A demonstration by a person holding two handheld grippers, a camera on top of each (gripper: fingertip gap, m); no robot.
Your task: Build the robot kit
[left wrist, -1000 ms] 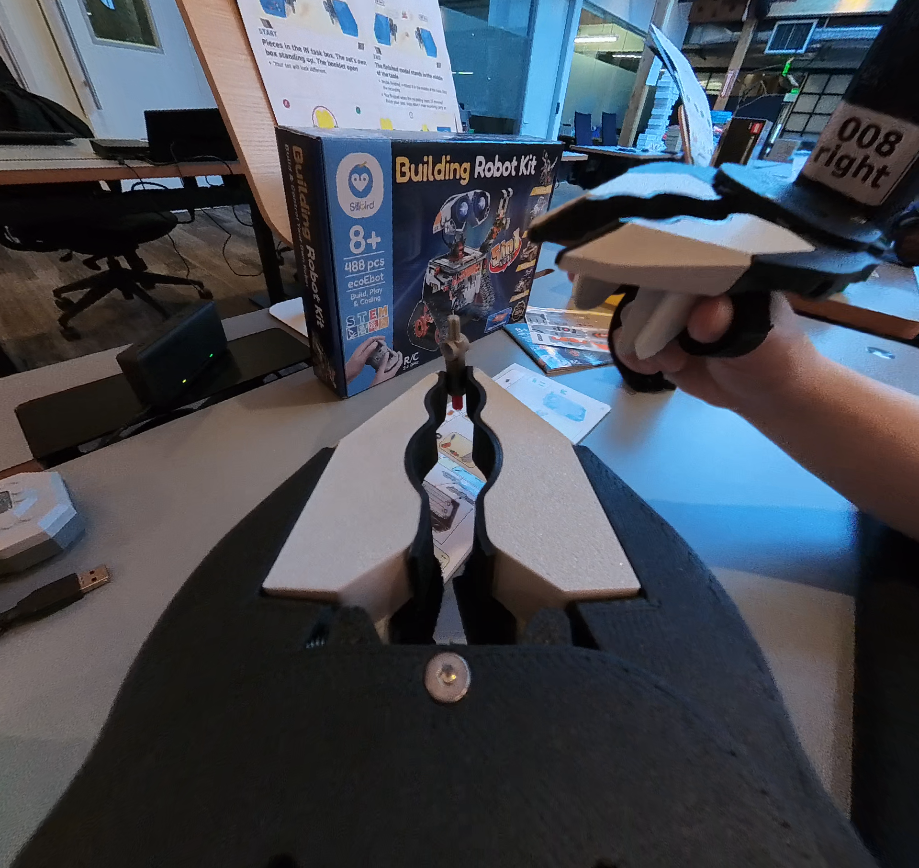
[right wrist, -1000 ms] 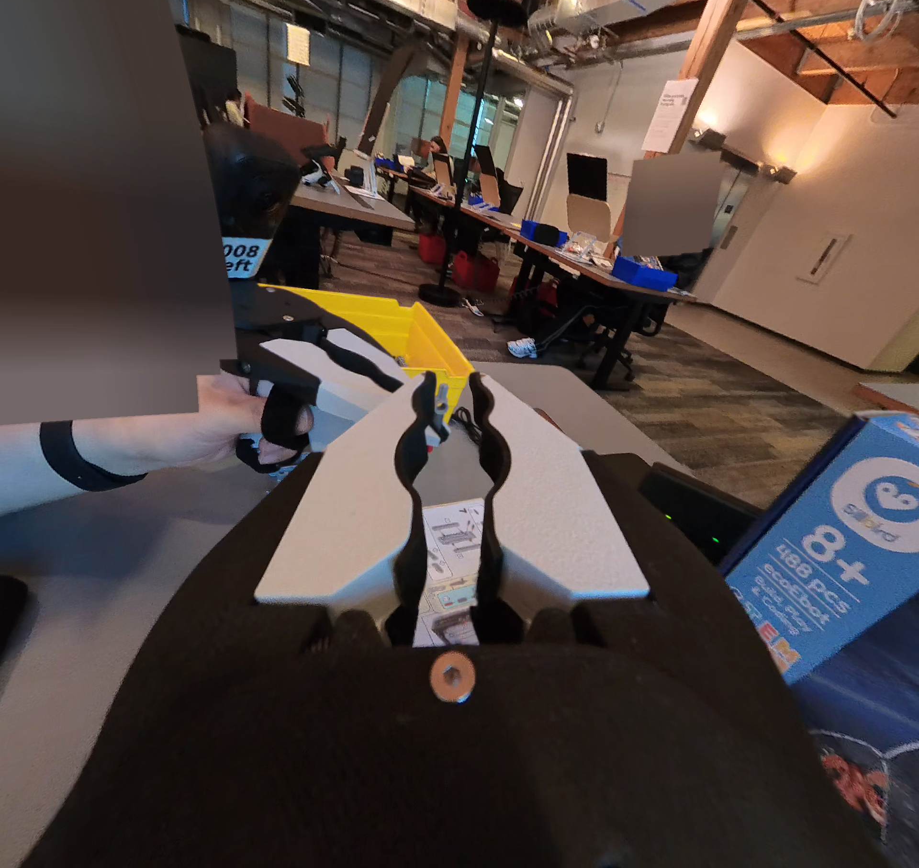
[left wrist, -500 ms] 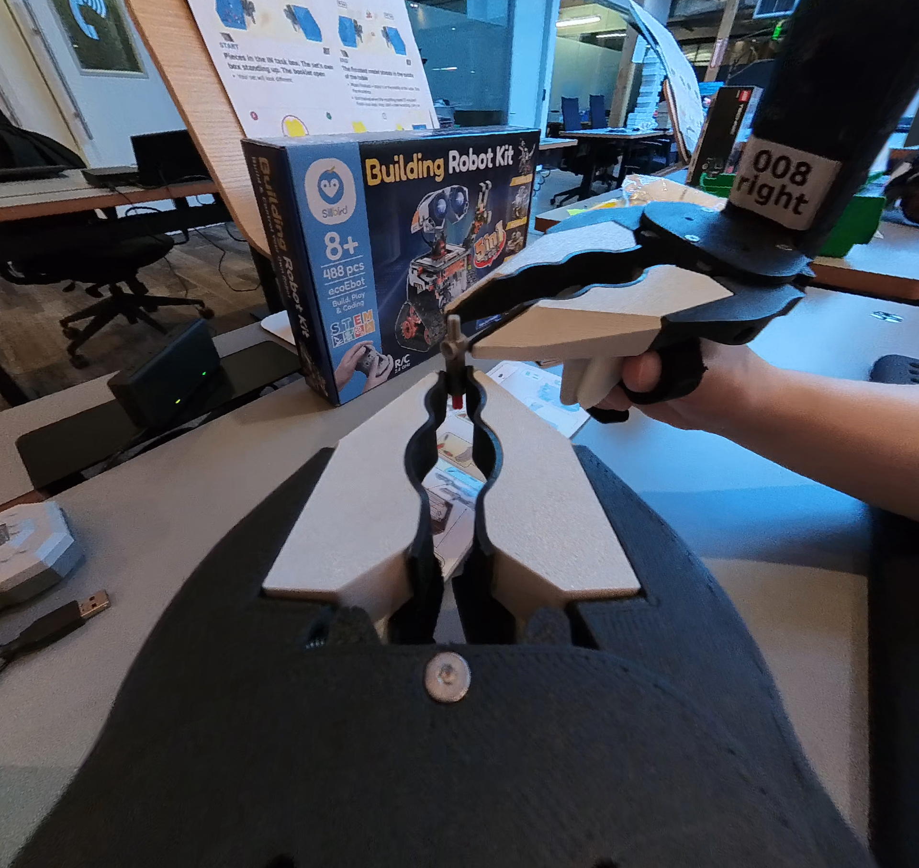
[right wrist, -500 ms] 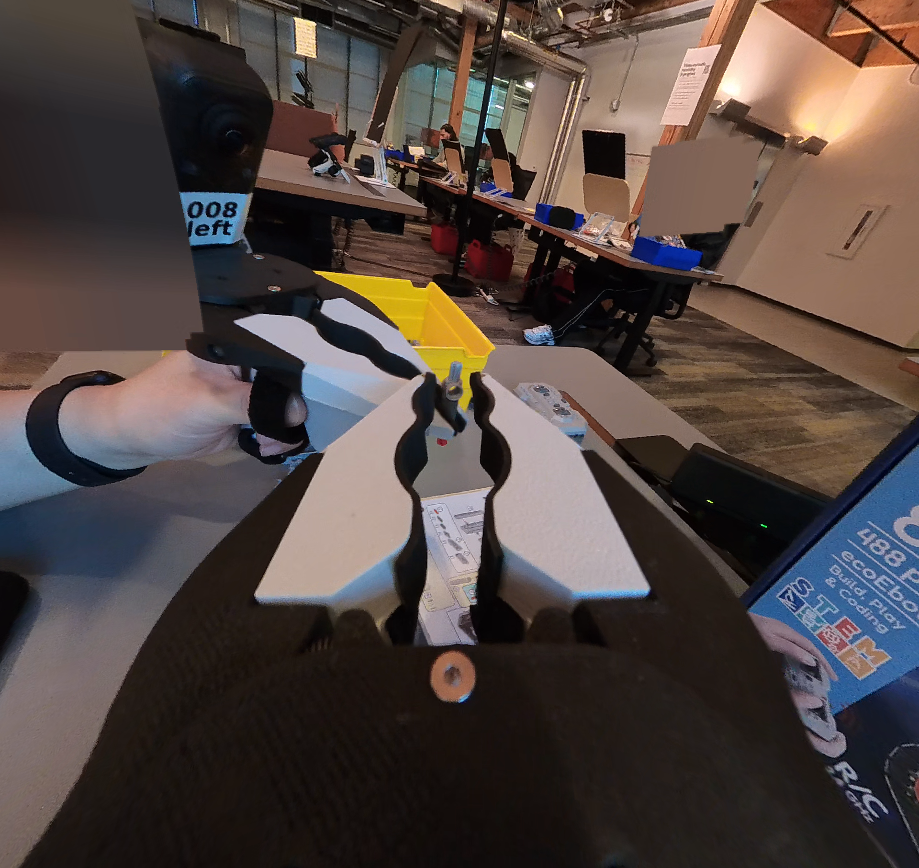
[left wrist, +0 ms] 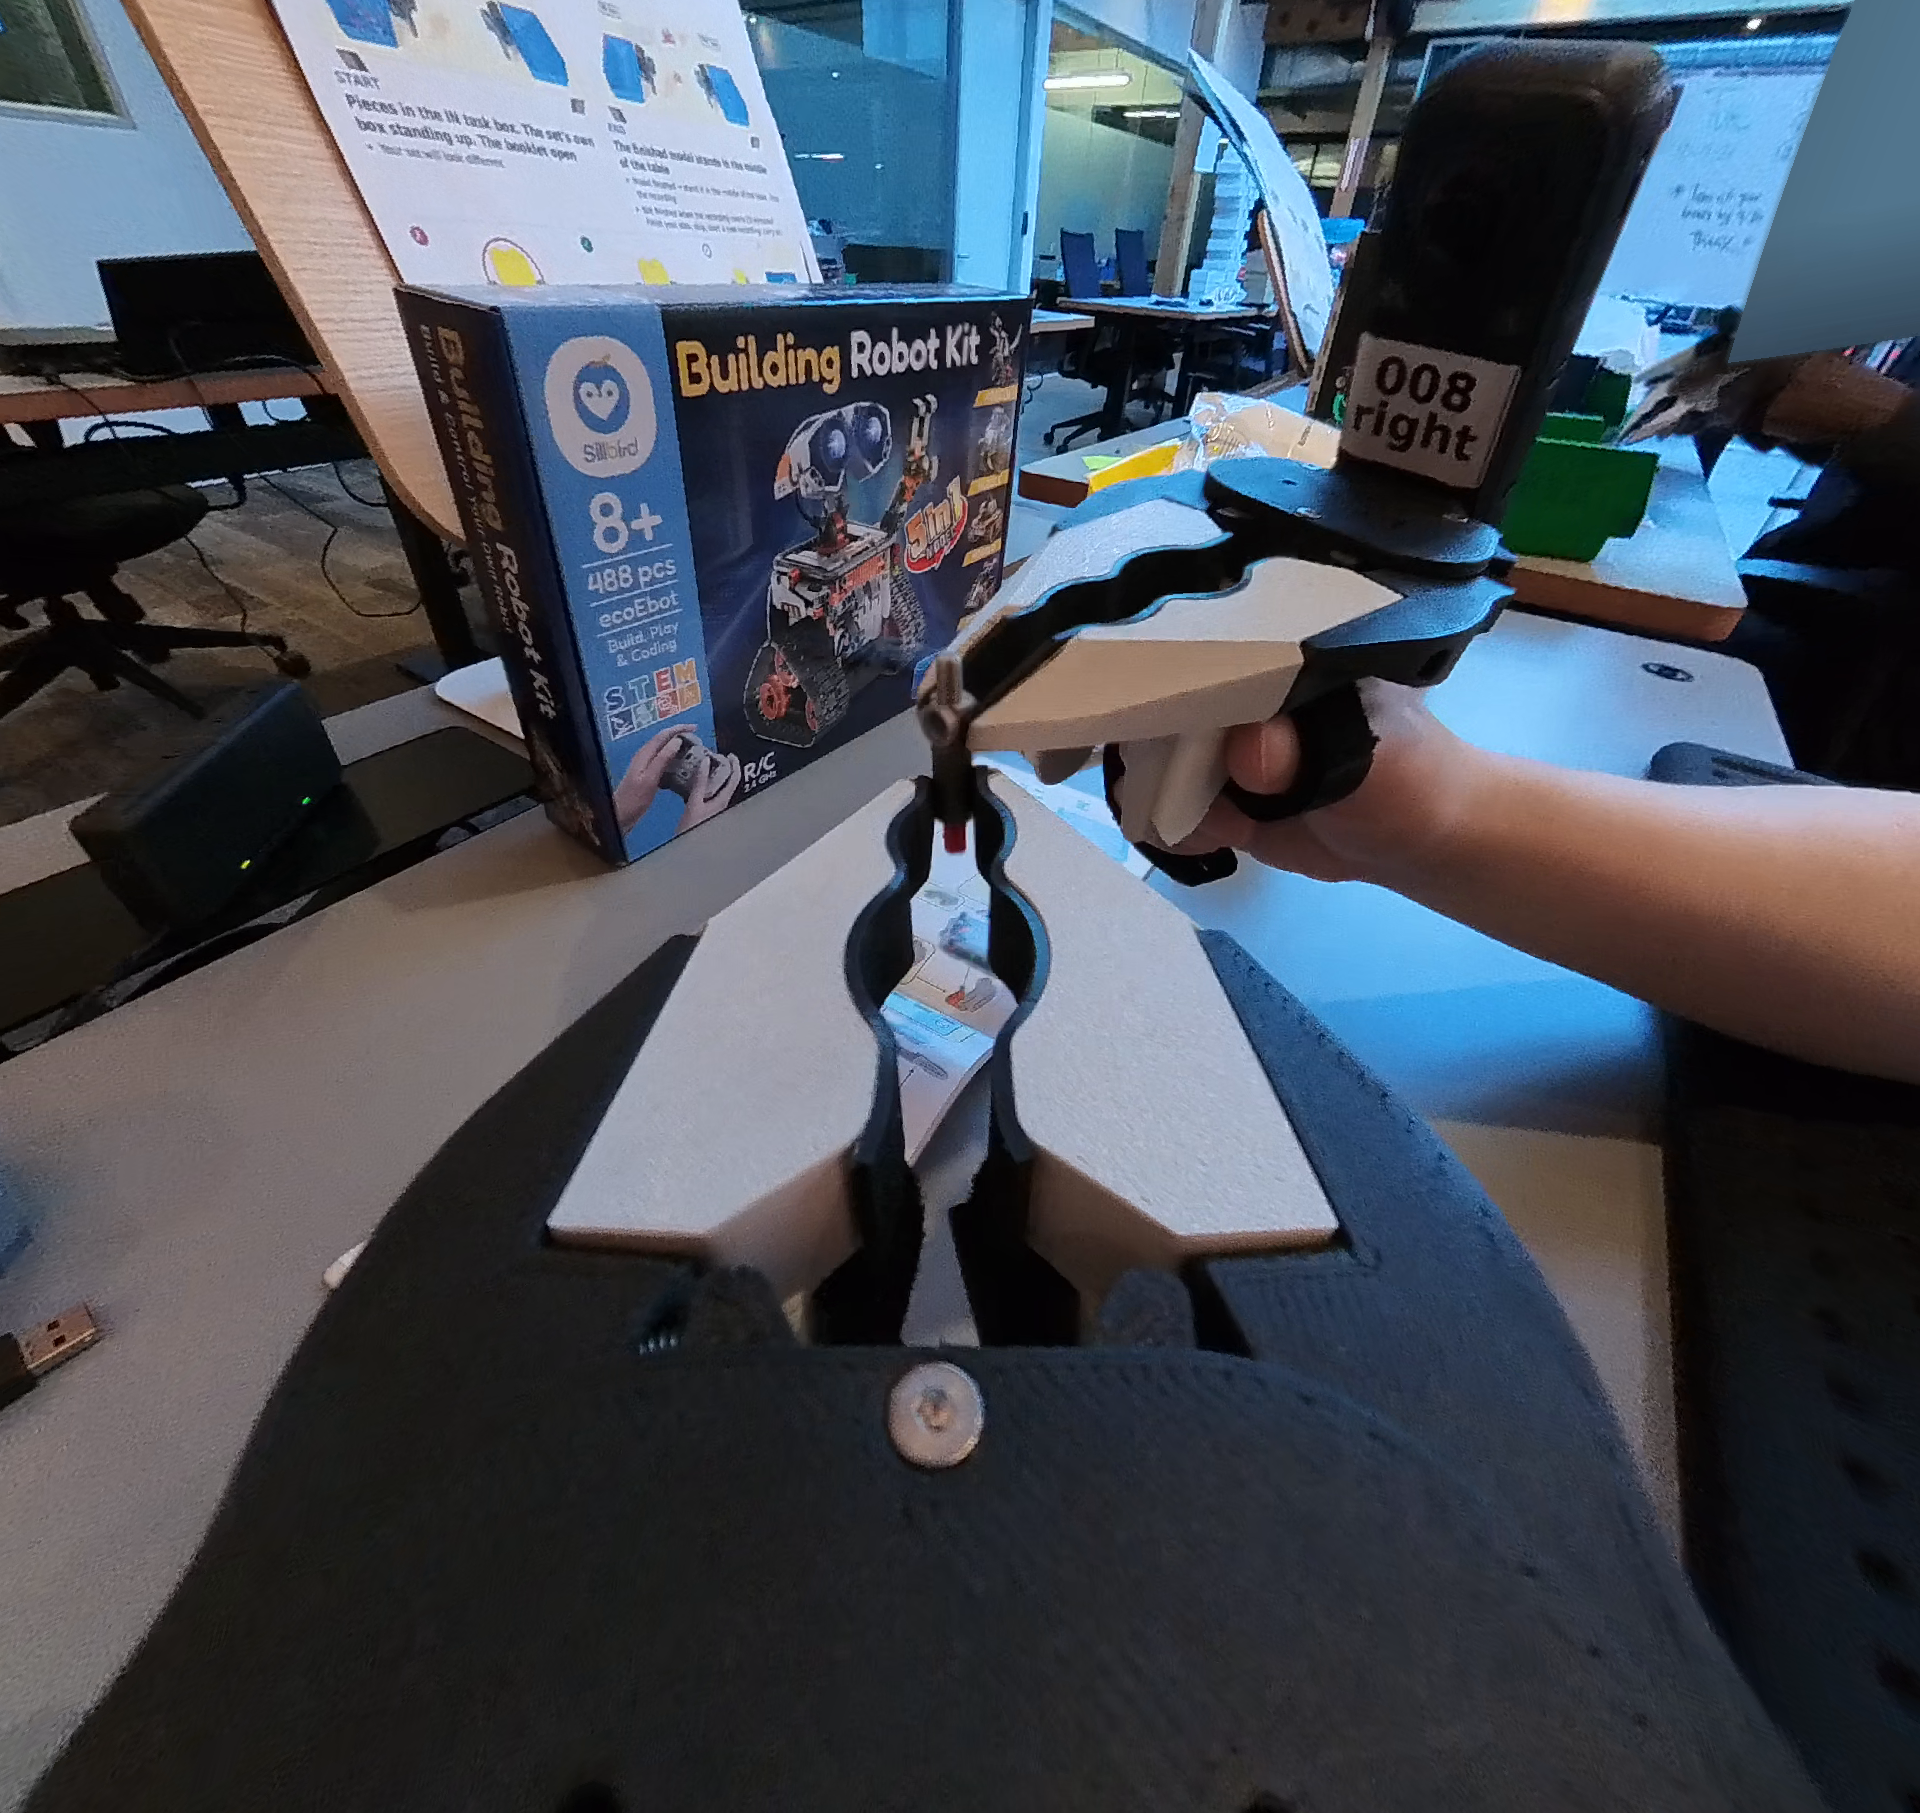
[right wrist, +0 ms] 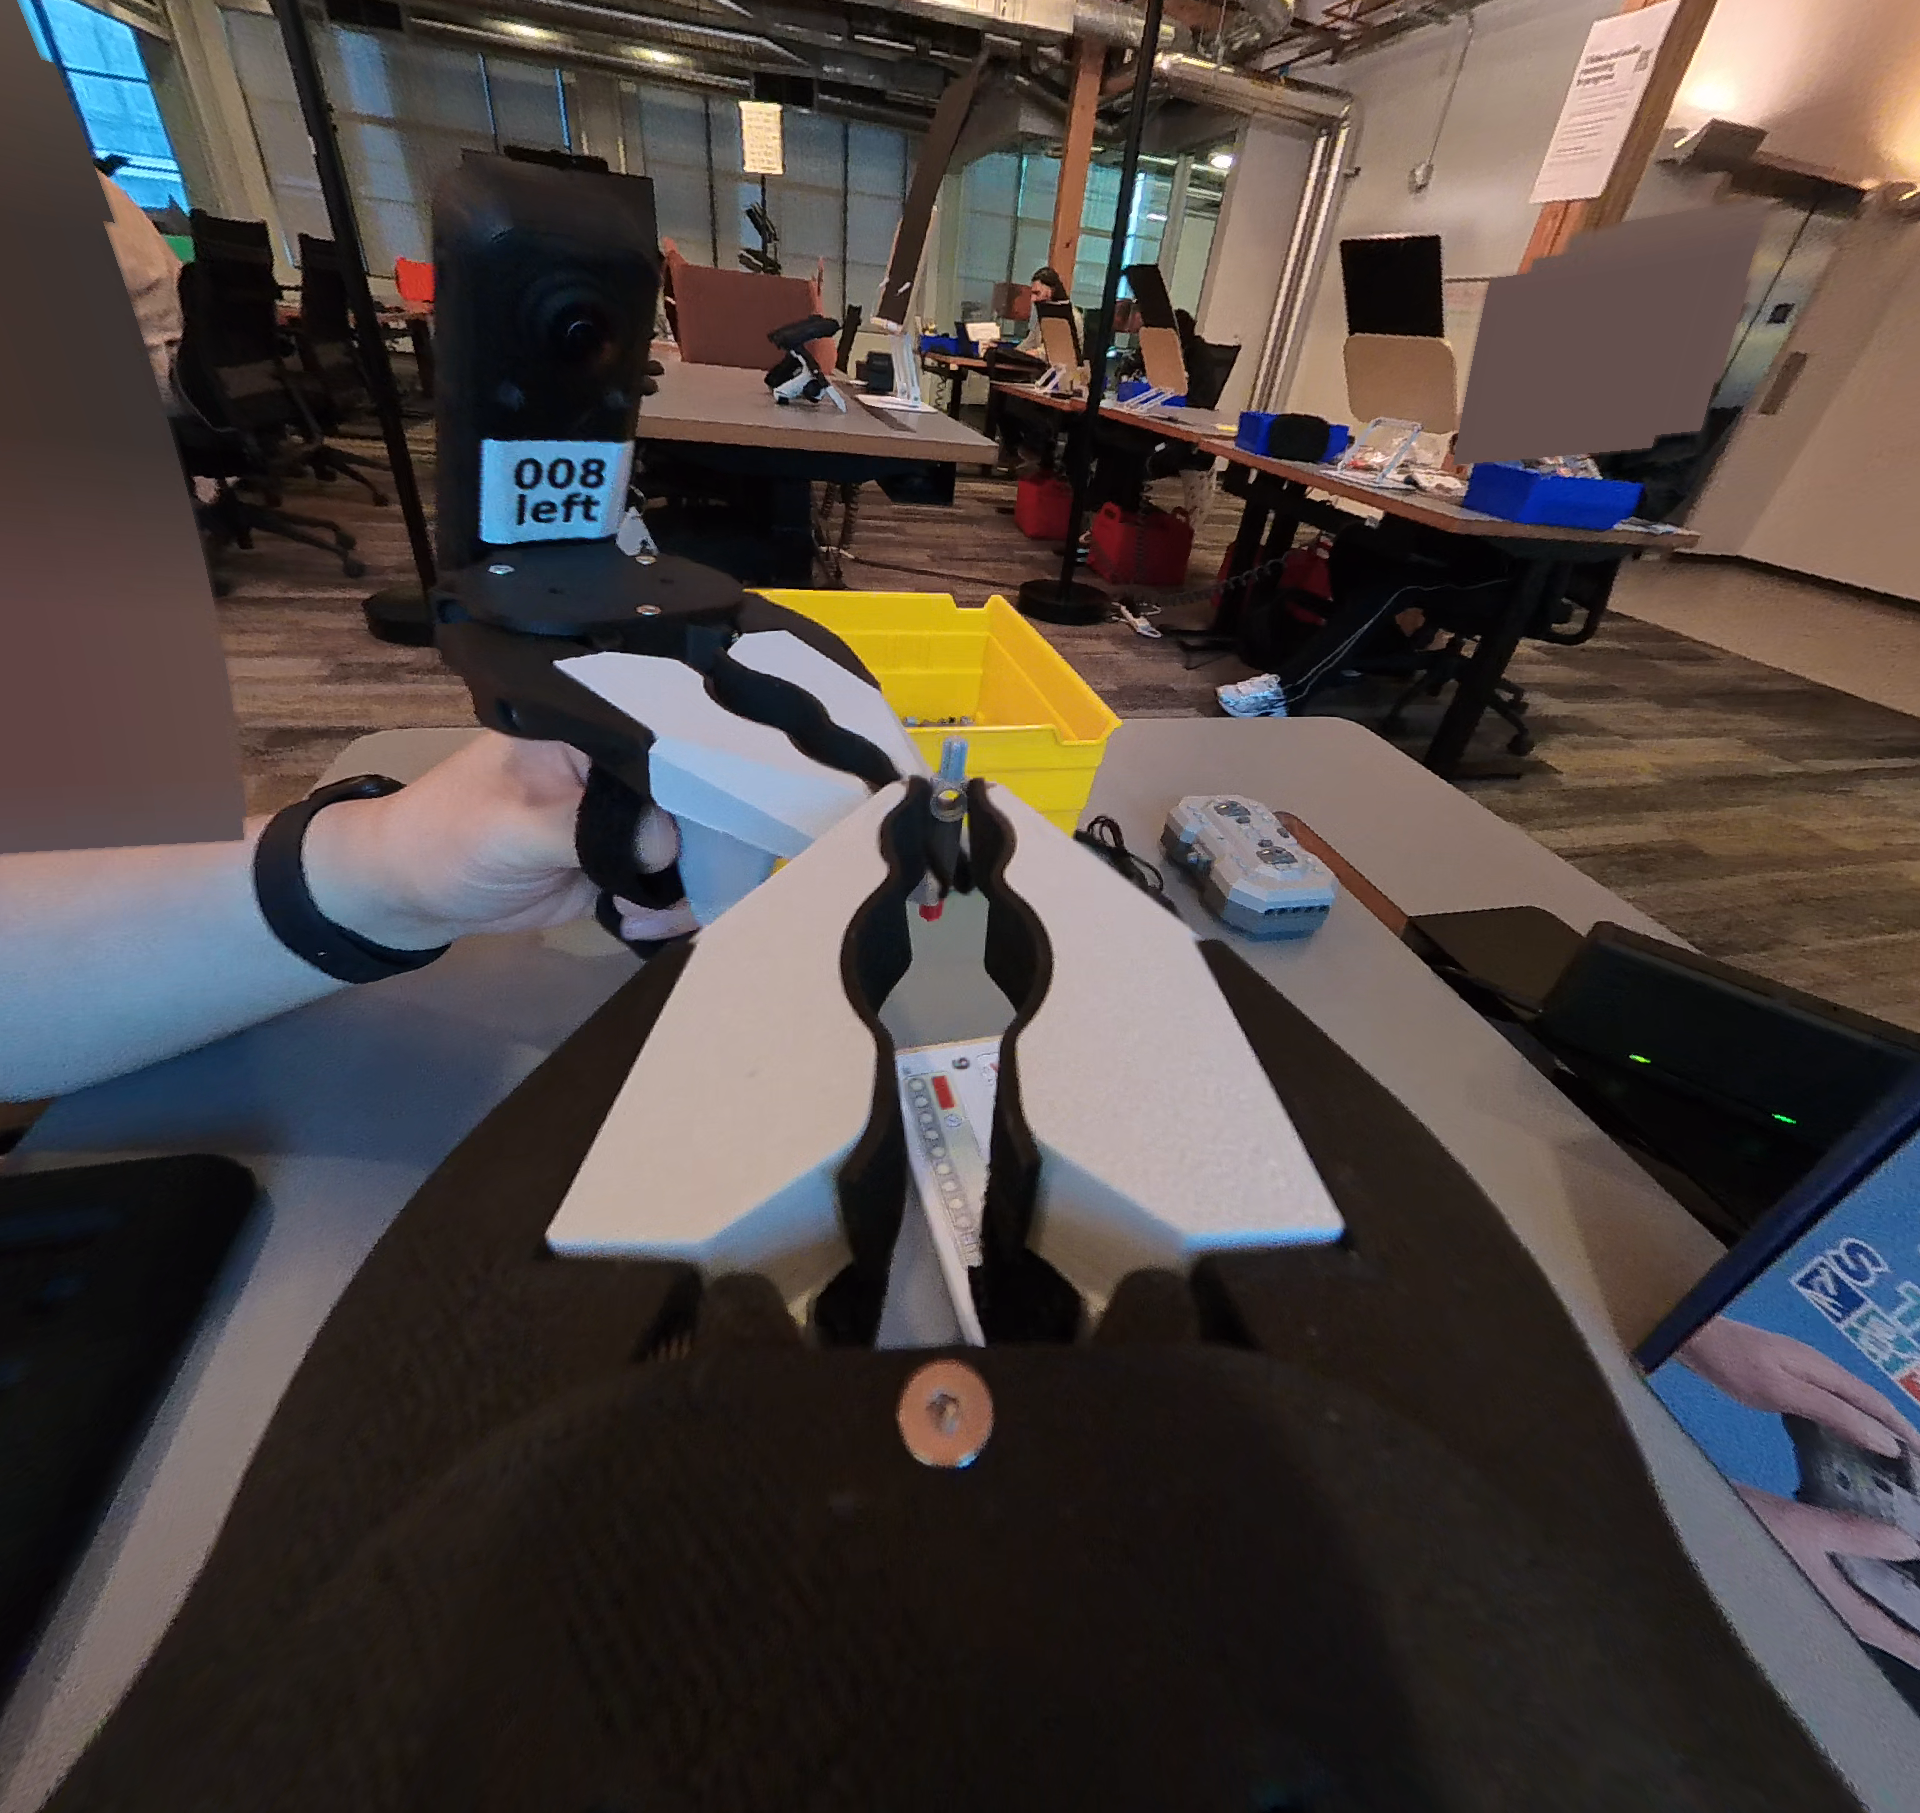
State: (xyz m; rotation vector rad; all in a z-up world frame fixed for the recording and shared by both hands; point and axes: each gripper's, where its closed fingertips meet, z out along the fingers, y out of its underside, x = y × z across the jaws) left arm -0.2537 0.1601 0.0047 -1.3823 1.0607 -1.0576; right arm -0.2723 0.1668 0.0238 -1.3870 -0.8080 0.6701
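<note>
My left gripper (left wrist: 948,802) is shut on a thin dark rod (left wrist: 950,807) with a red lower end and a grey top piece (left wrist: 940,716), held upright above the table. My right gripper (right wrist: 943,813) comes in from the right and is shut on the grey top (right wrist: 945,799) of the same rod (right wrist: 940,859). The two grippers meet tip to tip. The right gripper also shows in the left wrist view (left wrist: 961,714), the left one in the right wrist view (right wrist: 894,776). An open booklet (left wrist: 935,1025) lies on the table under them.
A blue robot kit box (left wrist: 727,558) stands behind, in front of an instruction sheet on a wooden stand (left wrist: 520,80). A yellow bin (right wrist: 977,662) and a grey control unit (right wrist: 1247,864) sit on the table. A black device (left wrist: 208,797) and a USB plug (left wrist: 52,1337) lie at the left. The grippers are tip to tip, or close to it. The USB plug (left wrist: 52,1337) is about 30 centimeters from both grippers' fingertips.
My right gripper has moved in to the left gripper's tips and closed on the grey top of the rod. The left gripper has kept its hold.
</note>
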